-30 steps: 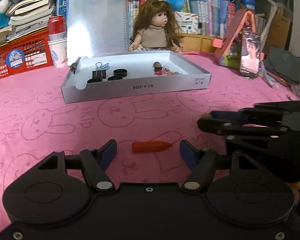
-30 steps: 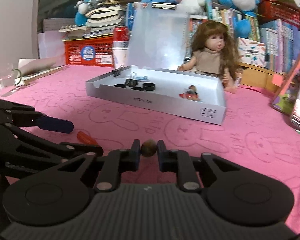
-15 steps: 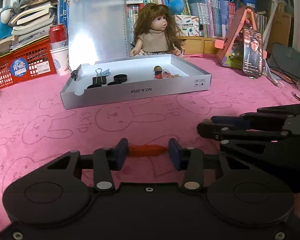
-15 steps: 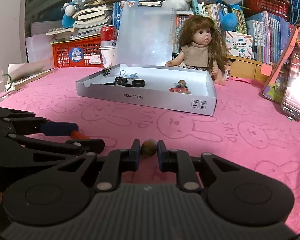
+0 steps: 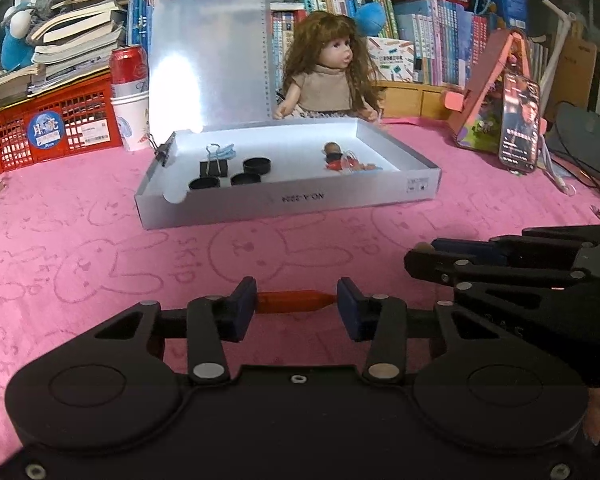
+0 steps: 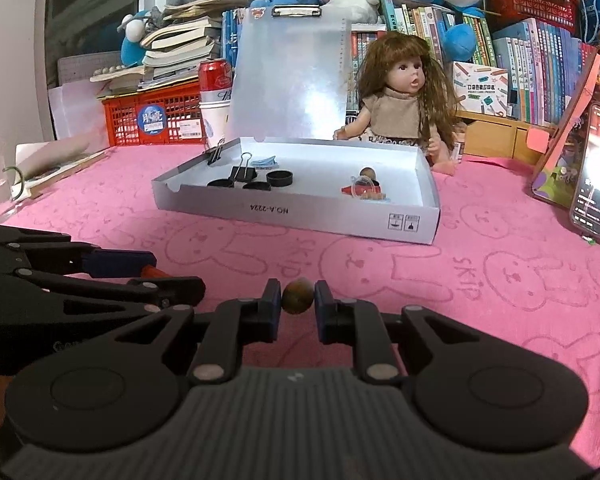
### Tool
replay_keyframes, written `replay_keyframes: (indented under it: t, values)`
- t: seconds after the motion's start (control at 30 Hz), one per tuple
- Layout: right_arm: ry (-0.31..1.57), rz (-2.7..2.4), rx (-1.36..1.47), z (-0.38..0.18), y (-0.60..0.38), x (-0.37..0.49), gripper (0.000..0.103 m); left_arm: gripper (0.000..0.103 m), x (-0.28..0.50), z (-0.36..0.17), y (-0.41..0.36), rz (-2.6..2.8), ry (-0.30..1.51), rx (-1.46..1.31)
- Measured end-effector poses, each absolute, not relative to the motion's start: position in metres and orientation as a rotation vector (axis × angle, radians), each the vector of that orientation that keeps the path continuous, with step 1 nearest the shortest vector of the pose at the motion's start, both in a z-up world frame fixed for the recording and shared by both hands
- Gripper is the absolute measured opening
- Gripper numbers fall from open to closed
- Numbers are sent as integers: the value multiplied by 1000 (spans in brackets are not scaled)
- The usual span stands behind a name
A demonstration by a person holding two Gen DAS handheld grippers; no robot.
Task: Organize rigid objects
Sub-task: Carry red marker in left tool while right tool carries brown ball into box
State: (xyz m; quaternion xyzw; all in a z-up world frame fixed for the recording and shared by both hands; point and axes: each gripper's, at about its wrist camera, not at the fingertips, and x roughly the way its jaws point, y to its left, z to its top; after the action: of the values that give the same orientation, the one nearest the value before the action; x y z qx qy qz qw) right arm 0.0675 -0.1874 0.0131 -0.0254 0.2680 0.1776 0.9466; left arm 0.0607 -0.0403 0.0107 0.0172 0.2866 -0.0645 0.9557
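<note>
Left gripper (image 5: 296,303) is pinching the red cone-tipped cap (image 5: 294,301) end-to-end just above the pink cloth (image 5: 100,248), looking light, stiff, likely slippery at the taper, while right gripper (image 6: 298,300) is clamping a small brown bead (image 6: 298,295) across its middle.

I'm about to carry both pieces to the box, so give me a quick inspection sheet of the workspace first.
Surface: pink bunny-print cloth, flat.
Job's things: red pointed piece between the left pads; brown bead between the right pads; open white box holds black caps, binder clips and small toys.
Clutter: doll, phone, red crate, soda can.
Grippers: left gripper has just closed on the red piece; right gripper shut on the bead.
Cables: white cord beside the phone.
Surroundings: books and plush toys behind.
</note>
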Motion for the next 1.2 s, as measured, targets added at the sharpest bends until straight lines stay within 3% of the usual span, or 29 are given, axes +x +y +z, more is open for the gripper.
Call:
replay_keyframes:
  t: [1.2]
  values:
    - [539, 273, 81, 50, -196, 161, 21, 42, 180, 58, 12, -36, 536, -98]
